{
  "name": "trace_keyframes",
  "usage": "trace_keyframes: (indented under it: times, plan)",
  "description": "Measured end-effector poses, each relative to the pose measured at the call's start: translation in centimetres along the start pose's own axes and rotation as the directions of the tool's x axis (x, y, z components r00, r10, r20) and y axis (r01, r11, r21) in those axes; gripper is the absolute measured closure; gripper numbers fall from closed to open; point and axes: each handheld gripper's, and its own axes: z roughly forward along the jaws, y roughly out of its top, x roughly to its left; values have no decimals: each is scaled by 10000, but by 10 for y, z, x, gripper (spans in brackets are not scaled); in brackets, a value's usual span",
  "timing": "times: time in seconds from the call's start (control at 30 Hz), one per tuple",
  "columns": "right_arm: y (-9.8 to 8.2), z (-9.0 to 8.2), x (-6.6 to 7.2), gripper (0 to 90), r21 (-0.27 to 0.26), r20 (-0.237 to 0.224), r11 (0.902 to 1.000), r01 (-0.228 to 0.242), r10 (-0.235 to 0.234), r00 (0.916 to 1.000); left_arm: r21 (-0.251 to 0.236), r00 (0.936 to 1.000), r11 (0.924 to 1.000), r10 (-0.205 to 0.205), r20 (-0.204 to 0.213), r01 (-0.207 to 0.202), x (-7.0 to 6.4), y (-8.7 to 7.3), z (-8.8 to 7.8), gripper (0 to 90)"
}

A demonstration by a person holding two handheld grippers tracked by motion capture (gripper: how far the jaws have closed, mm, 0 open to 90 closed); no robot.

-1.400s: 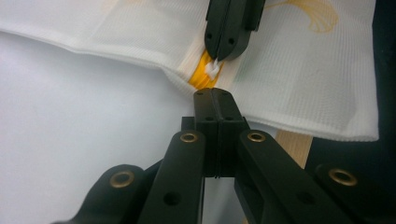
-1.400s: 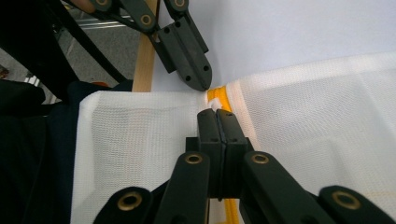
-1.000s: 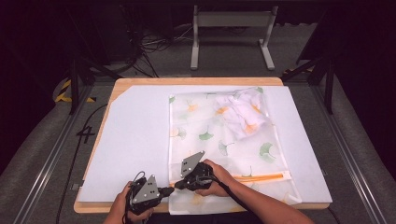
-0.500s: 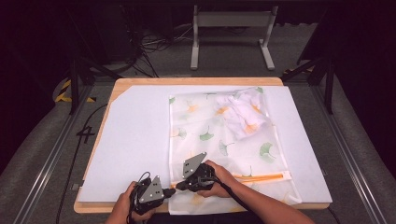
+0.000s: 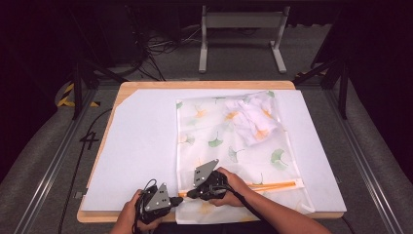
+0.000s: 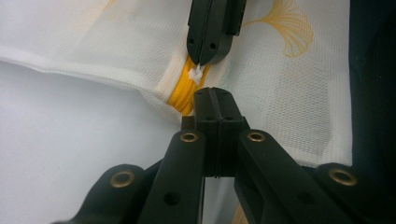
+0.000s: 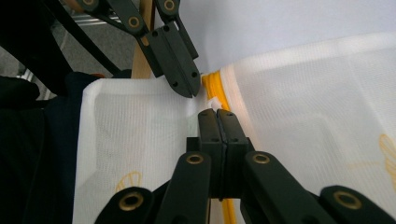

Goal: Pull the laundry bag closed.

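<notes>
So both grippers are down at the near edge of the surface, tip to tip at the orange end of the zipper on a white mesh laundry bag with ginkgo leaf prints. The left gripper has its fingers pressed flat together, and the tip sits right on the bunched orange zipper end at the bag's edge, looks like it's nipping the fabric there but I can't tell for sure. Straight ahead of it, the right gripper also has its fingers squeezed together, pinching a small white zipper pull that pokes out at the tip. The bag lies flat on a white sheet covering the surface, stretching away beyond the fingers, with a crumpled white cloth inside near its far right corner. The rest of the zipper runs off to the right of the right gripper's fingers along the near side of the bag.
</notes>
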Motion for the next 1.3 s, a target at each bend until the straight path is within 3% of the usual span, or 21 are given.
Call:
trace_keyframes:
  times: [0.6, 1.3]
  plan:
    - [-25, -31, -4, 900, 89, 365, 9983, -580, 576, 9977, -38, 9999, 10000, -69, 123, 69, 2, 0, 0, 900]
    - [-51, -61, -4, 900, 15, 841, 9959, -901, 897, 9924, -66, 9998, 9999, -114, 185, 116, 3, -1, 0, 900]
